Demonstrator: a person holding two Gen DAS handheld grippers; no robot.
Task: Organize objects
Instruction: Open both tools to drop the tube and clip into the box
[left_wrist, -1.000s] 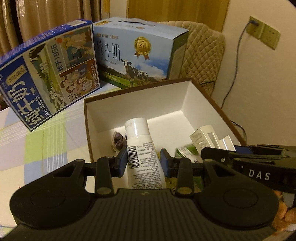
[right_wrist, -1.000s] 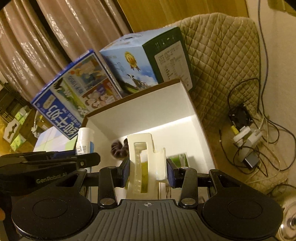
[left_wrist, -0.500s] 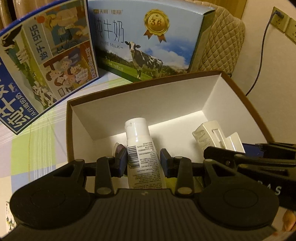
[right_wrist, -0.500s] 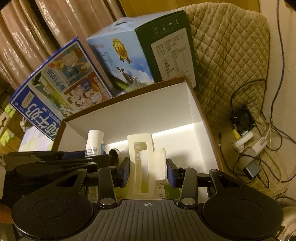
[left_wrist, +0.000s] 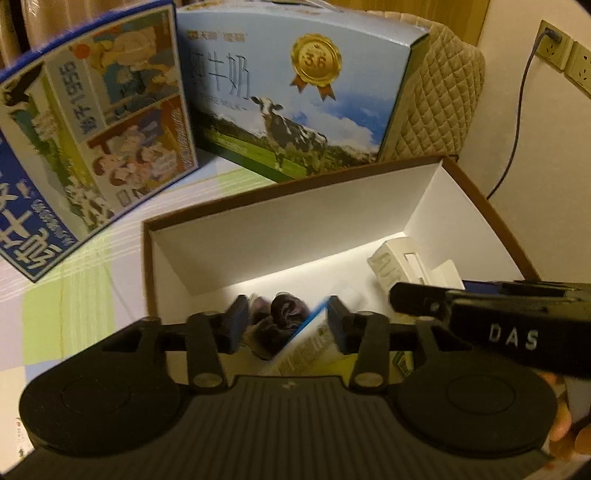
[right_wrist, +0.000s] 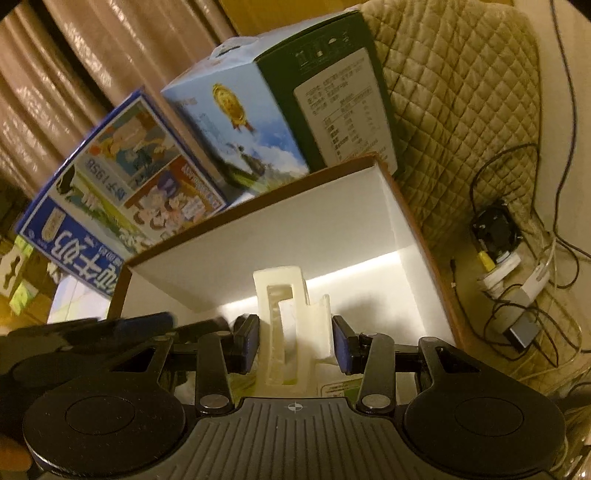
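Note:
The brown cardboard box with white inner walls (left_wrist: 295, 225) stands open right below both grippers. My left gripper (left_wrist: 286, 326) is open over it. The white bottle (left_wrist: 306, 347) lies tilted and blurred between its fingers, leaning to the right, next to a dark hair scrunchie (left_wrist: 284, 312) on the box floor. My right gripper (right_wrist: 295, 343) is shut on a cream hair claw (right_wrist: 284, 325), held upright inside the box (right_wrist: 258, 236). In the left wrist view the claw (left_wrist: 399, 264) shows at the box's right side.
Two milk cartons stand behind the box: a dark blue one (left_wrist: 85, 129) and a light blue one with a cow (left_wrist: 295, 96). A quilted cover (right_wrist: 461, 110) is at the right, with cables and a power strip (right_wrist: 509, 266) below. A green-labelled pack (right_wrist: 340, 389) lies in the box.
My left gripper opened and the white bottle tipped over from upright into the box. Both grippers moved lower and closer to the box. The hair claw stays held.

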